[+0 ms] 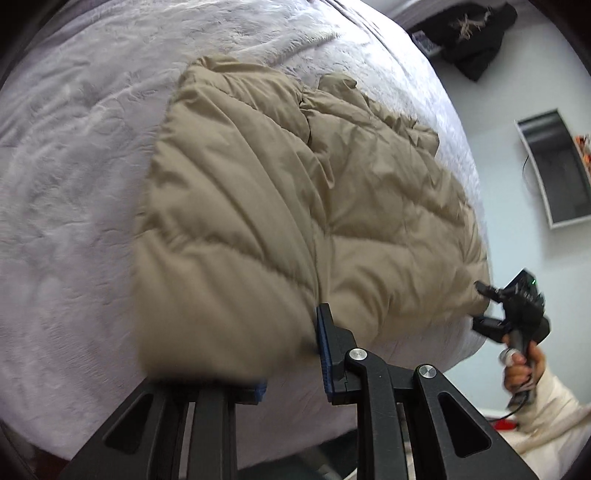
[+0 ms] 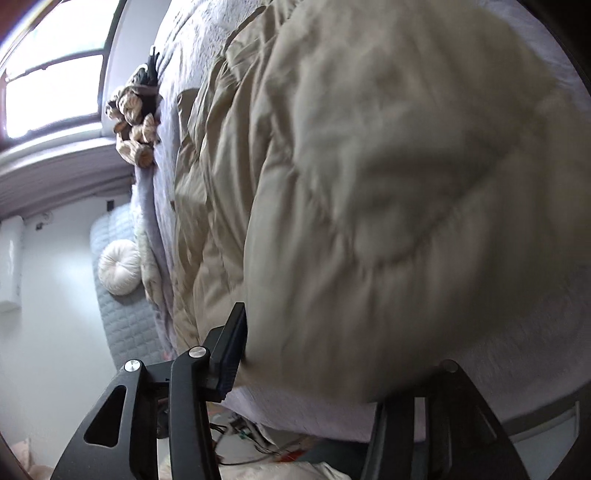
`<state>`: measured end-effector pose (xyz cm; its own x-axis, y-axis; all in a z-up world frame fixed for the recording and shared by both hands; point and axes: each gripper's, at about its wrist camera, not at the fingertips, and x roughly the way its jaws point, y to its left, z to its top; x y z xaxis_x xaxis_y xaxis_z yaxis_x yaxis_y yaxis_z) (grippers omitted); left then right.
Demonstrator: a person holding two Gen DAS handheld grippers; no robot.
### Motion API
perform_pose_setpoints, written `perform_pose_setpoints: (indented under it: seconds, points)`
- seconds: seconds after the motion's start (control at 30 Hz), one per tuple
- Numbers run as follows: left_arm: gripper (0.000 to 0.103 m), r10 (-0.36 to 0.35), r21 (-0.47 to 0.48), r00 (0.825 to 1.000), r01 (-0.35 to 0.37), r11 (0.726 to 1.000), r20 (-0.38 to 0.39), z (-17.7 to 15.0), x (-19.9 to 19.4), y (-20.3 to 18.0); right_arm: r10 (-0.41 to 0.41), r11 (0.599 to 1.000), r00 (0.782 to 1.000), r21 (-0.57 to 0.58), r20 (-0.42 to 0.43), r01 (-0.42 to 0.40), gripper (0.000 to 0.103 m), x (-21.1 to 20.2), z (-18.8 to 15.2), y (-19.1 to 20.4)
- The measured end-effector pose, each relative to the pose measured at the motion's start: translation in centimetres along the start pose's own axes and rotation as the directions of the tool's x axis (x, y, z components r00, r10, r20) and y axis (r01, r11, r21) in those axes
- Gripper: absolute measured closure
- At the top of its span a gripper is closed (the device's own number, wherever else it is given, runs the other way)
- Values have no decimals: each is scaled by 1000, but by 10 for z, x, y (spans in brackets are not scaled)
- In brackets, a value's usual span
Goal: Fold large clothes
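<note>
A tan quilted puffer jacket [image 1: 280, 206] lies spread on the bed, and fills most of the right wrist view [image 2: 369, 192]. My left gripper [image 1: 288, 354] is at its near hem; the jaws stand apart, the right finger [image 1: 327, 347] shows and the hem covers the left one. My right gripper [image 2: 332, 354] is at the hem's other corner, jaws apart, with jacket fabric draped between them and hiding the right finger. The right gripper also shows in the left wrist view [image 1: 484, 306], with its tips at the jacket's edge.
The bed has a pale lilac fuzzy cover [image 1: 74, 192]. A dark garment [image 1: 472, 33] and a framed panel [image 1: 557, 170] lie beyond the bed's edge. A patterned cloth [image 2: 136, 118], a round white cushion [image 2: 120, 266] and a window [image 2: 55, 81] are at the left.
</note>
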<state>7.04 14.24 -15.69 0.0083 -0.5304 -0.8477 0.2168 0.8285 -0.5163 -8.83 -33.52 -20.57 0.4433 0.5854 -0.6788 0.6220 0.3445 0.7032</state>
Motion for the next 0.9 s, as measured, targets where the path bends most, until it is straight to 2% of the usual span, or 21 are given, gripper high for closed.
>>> perform_pose_setpoints:
  seconds: [0.07, 0.17, 0.2, 0.3, 0.4, 0.47, 0.5, 0.57, 0.63, 0.77, 0.9]
  points:
    - [81, 48, 24, 999, -48, 999, -4, -9, -14, 0, -34, 999, 999, -3, -8, 34, 50, -7, -6, 2]
    - [81, 103, 33, 994, -104, 994, 33, -18, -39, -1, -75, 997, 997, -29, -17, 75, 51, -17, -21, 12]
    - [81, 115, 29, 992, -117, 993, 53, -18, -47, -1, -81, 996, 997, -46, -14, 81, 55, -17, -27, 17]
    - [81, 145, 29, 982, -149, 988, 123, -12, -58, -2, -119, 980, 993, -159, 23, 121, 77, -28, -41, 49]
    - [81, 140, 2, 978, -142, 990, 156, 2, -57, -7, -146, 962, 985, -218, 91, 163, 78, -26, -37, 78]
    - [81, 167, -7, 970, -169, 986, 177, 13, -46, -11, -168, 950, 978, -243, 126, 195, 78, -22, -31, 97]
    - [81, 188, -7, 968, -190, 982, 163, 18, -32, -7, -202, 935, 968, -266, 149, 236, 78, -18, -27, 108]
    - [81, 245, -21, 962, -244, 969, 121, 24, 0, -2, -309, 880, 931, -312, 195, 358, 78, -9, -18, 118]
    - [81, 278, -37, 958, -276, 961, 67, 24, 22, 10, -373, 857, 907, -301, 196, 418, 78, 6, -9, 124]
    - [81, 292, -46, 954, -289, 956, 71, 22, 20, 15, -403, 870, 901, -239, 159, 431, 78, 16, 3, 103]
    - [80, 313, -35, 945, -311, 950, 92, 27, 7, 16, -454, 839, 878, -259, 151, 479, 78, 28, 7, 101]
